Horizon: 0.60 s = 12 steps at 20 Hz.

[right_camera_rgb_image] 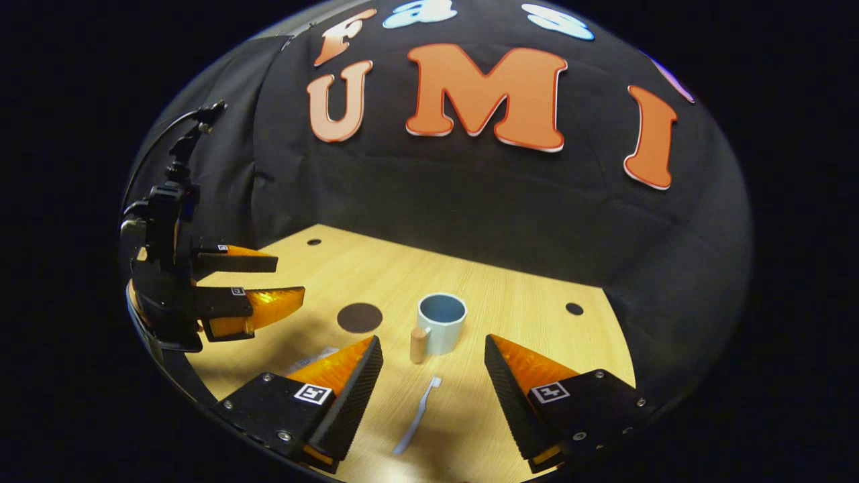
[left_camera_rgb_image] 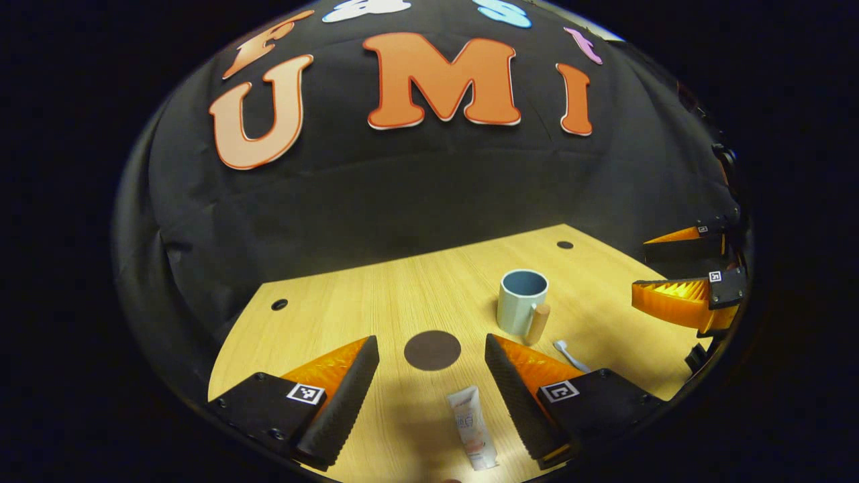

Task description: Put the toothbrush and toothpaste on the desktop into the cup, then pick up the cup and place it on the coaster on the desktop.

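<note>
Lowering left gripper [left_camera_rgb_image: 429, 386], jaws apart, over toothpaste tube [left_camera_rgb_image: 472, 429]; clamp mid-body. Right gripper [right_camera_rgb_image: 433, 386], jaws apart, straddling toothbrush [right_camera_rgb_image: 417, 416] near cup [right_camera_rgb_image: 441, 323] on bench [right_camera_rgb_image: 523, 308].

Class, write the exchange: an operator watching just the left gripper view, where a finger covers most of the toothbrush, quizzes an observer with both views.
Operator: How does the toothbrush lie?
Observer: The toothbrush lies flat on the desk, its bristle end toward the cup.
Operator: Is the right tool lined up on it?
Observer: The right tool is open, with the toothbrush framed in its opening, untouched.
</note>
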Tool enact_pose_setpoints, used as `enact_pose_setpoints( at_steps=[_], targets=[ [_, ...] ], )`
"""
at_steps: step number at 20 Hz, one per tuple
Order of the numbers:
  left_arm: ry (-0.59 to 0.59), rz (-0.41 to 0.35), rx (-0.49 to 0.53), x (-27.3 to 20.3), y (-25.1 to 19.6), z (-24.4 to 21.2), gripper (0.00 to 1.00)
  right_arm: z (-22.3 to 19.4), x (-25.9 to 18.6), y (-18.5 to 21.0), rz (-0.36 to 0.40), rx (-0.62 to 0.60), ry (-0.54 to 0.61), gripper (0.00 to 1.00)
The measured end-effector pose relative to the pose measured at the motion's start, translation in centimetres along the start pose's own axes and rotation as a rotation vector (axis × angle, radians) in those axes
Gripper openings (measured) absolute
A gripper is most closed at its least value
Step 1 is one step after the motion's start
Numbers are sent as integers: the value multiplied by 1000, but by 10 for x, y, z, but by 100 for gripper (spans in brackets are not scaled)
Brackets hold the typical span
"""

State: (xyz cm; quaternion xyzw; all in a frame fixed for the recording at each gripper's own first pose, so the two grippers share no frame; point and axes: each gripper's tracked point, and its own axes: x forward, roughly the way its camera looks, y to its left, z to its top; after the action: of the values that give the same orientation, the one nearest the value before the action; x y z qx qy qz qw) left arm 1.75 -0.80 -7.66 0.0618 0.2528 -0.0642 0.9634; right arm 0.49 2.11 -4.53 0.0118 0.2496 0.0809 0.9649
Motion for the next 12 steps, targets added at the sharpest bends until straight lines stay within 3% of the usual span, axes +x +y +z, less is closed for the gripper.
enact_pose_setpoints(
  at_steps=[4,9,12],
  targets=[
    [155,-87,-27,8,-20,-34,98,-18,11,5,38,23,104,83],
    [316,-131,-64,2,-25,-47,100,-48,24,13,65,55,260,82],
    [370,-150,-79,-5,-27,-50,99,-75,28,26,133,116,395,81]
  ],
)
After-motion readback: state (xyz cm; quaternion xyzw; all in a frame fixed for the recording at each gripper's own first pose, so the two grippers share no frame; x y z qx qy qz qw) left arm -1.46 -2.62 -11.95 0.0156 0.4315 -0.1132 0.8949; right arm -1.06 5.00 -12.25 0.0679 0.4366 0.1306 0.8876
